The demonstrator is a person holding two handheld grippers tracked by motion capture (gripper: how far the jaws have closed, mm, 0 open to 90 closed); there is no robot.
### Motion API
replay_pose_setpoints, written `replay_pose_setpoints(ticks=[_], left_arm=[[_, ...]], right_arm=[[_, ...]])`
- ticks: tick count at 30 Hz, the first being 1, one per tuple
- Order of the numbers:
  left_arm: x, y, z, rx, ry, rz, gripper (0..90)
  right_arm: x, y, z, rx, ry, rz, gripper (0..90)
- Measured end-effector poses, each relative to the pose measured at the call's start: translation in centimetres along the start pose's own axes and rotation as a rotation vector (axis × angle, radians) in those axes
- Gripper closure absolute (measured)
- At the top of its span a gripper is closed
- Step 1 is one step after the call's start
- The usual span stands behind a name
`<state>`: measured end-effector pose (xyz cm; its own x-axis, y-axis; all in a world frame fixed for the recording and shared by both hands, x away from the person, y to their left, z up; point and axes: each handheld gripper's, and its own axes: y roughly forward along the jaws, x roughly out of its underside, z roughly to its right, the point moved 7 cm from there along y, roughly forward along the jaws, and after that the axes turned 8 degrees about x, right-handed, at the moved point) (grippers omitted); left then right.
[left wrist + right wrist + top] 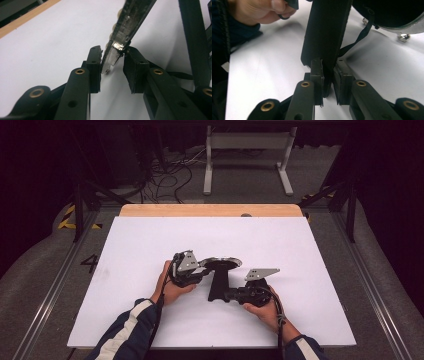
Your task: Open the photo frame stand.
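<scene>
Frying pan [221,265], black, round, with a long flat black handle [218,285]; sits near the middle of the white table [125,270], tilted with its far rim raised. Right gripper [231,295] is clenched on the handle end, apparently to steady the pan. Left gripper [202,270] brackets the worn, silvery rim [117,47]; one pad touches it, the other looks a hair off, likely to share the load. Thin loop strap [359,37] hangs from the handle.
</scene>
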<state>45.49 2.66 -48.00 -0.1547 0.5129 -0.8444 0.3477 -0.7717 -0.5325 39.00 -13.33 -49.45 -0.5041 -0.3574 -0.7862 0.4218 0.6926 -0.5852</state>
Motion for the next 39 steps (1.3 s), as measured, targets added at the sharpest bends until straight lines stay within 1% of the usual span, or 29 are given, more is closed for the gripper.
replay_pose_setpoints(ticks=[1, 3, 6, 10, 13, 17, 18, 21, 22, 23, 30, 35, 37, 38, 39], left_arm=[[0.0, 0.0, 0.0, 0.0, 0.0, 0.0, 67.9], [-0.1, 0.0, 0.0, -0.009, 0.013, -0.003, 68.0], [0.0, 0.0, -0.1, -0.015, 0.019, -0.006, 68.7], [0.0, 0.0, -0.3, -0.034, 0.014, -0.008, 69.2], [0.1, -0.1, -0.4, -0.053, 0.009, -0.012, 69.1], [0.2, -0.1, -0.3, -0.052, 0.003, -0.012, 69.9], [0.2, -0.1, -0.3, -0.055, 0.011, -0.011, 70.2], [0.3, -0.3, -0.1, -0.054, 0.014, -0.013, 70.4], [0.4, -0.3, -0.1, -0.059, 0.005, -0.009, 70.4], [0.4, -0.3, 0.0, -0.066, 0.009, -0.009, 70.4], [0.4, -0.6, 0.0, -0.054, 0.003, -0.004, 70.6], [0.1, -1.1, 0.0, -0.044, 0.01, 0.014, 69.8], [0.0, -1.3, 0.1, -0.045, 0.014, 0.023, 68.2], [-0.1, -1.4, 0.1, -0.037, 0.013, 0.03, 66.2], [-0.2, -1.5, 0.1, -0.038, 0.014, 0.037, 64.1]], right_arm=[[0.0, 0.0, 0.0, 0.0, 0.0, 0.0, 79.7], [-0.1, 0.0, 0.1, 0.006, 0.003, 0.002, 79.4], [-0.1, -0.1, 0.2, 0.011, 0.007, 0.006, 79.3], [-0.3, 0.0, 0.3, 0.023, 0.013, 0.009, 78.9], [-0.3, 0.1, 0.3, 0.033, 0.008, 0.009, 78.6], [-0.3, 0.1, 0.4, 0.054, 0.0, 0.007, 78.0], [-0.2, 0.1, 0.5, 0.062, 0.0, 0.006, 78.0], [-0.1, 0.2, 0.4, 0.074, -0.014, -0.005, 78.1], [-0.1, 0.2, 0.4, 0.08, -0.018, -0.005, 78.1], [-0.1, 0.1, 0.4, 0.083, -0.02, -0.007, 78.1], [-0.1, 0.0, 0.3, 0.112, -0.047, -0.008, 77.7], [-0.2, -0.2, 0.1, 0.128, -0.055, -0.001, 76.0], [-0.3, -0.5, 0.1, 0.136, -0.062, 0.009, 74.3], [-0.4, -0.7, 0.1, 0.144, -0.064, 0.014, 72.8], [-0.5, -0.9, 0.1, 0.146, -0.062, 0.023, 72.2]])
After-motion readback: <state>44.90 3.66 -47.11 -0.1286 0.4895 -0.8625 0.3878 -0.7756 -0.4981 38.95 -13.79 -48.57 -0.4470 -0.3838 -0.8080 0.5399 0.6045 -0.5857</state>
